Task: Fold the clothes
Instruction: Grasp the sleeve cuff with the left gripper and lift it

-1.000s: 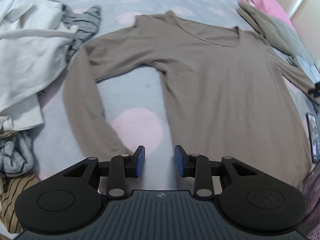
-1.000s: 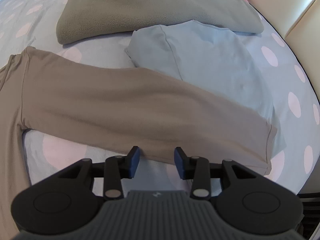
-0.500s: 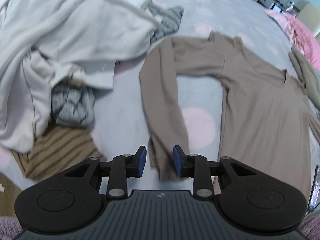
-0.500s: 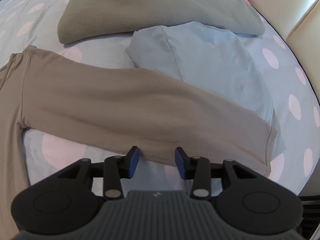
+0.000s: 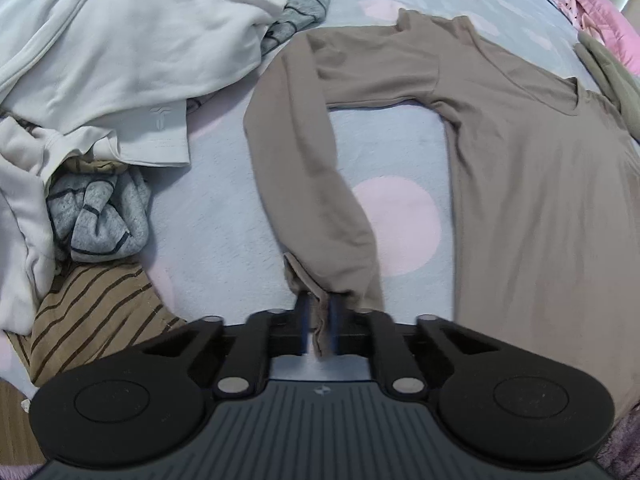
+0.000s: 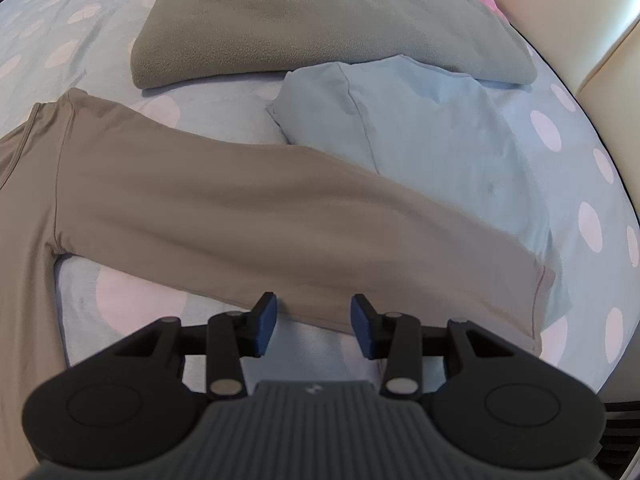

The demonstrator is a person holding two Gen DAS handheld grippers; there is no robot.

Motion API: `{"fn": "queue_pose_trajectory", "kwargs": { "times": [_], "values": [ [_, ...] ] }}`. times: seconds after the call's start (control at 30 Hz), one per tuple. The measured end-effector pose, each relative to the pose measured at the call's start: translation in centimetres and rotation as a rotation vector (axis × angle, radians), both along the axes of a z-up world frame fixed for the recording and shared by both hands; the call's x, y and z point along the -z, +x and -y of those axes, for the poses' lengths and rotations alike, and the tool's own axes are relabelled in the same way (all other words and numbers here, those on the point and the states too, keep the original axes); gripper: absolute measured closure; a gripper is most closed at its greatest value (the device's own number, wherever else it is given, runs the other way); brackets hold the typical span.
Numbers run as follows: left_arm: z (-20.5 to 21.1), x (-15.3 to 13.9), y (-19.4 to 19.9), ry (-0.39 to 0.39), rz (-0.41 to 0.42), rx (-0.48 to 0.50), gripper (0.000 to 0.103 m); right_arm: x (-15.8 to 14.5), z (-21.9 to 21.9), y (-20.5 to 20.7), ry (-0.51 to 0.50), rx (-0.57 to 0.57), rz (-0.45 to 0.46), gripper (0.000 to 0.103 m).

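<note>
So the left gripper [image 5: 319,322] has its jaws pressed together on the cuff [image 5: 320,300] of the brown shirt [image 5: 540,184], pinching a fold of fabric between the blue pads. From there the sleeve [image 5: 304,168] runs straight ahead and bends right into the body, which lies flat on the dotted sheet [image 5: 392,152] to the right of the jaws. Off to the left there's a striped brown piece [image 5: 88,304], a grey knit [image 5: 100,220], and a big white hoodie [image 5: 120,48] further out.

Right gripper [image 6: 314,322] has its jaws spread, holding nothing, hovering right at the near edge of the other sleeve [image 6: 260,224]. Beyond that sleeve sits a light blue top [image 6: 432,132], and past it a folded olive fleece [image 6: 320,16].
</note>
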State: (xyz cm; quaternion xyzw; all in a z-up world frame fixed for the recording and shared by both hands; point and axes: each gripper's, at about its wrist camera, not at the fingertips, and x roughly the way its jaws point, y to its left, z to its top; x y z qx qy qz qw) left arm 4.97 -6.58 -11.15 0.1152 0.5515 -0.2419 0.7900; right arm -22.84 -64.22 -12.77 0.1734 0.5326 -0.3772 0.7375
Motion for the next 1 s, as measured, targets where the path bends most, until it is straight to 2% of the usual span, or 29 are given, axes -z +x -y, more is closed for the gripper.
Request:
{"fn": "queue_pose_trajectory", "kwargs": {
  "times": [0.07, 0.2, 0.33, 0.53, 0.63, 0.73, 1.0],
  "values": [
    [0.1, -0.4, 0.0, 0.007, 0.016, 0.004, 0.099, 0.0, 0.1, -0.1, -0.001, 0.002, -0.001, 0.058],
    [-0.9, -4.4, -0.1, 0.010, 0.086, -0.040, 0.099, 0.2, 0.4, -0.5, 0.006, 0.017, -0.002, 0.058],
    [-3.7, -8.3, 1.3, 0.000, 0.164, -0.137, 0.099, 0.4, 0.4, -0.2, 0.013, 0.013, 0.001, 0.058],
    [-7.5, -12.4, 5.0, 0.002, 0.302, -0.263, 0.099, 0.6, -0.1, 1.1, 0.015, -0.025, -0.006, 0.058],
    [-8.3, -14.1, 6.7, -0.033, 0.375, -0.296, 0.099, 0.5, -0.5, 1.7, 0.012, -0.039, -0.006, 0.058],
    [-8.7, -15.5, 8.1, -0.066, 0.409, -0.327, 0.099, 0.3, -0.8, 2.1, 0.007, -0.048, -0.006, 0.058],
    [-11.3, -19.7, 9.4, -0.129, 0.539, -0.382, 0.099, 0.2, -1.0, 2.2, 0.001, -0.037, -0.014, 0.058]
  ]
}}
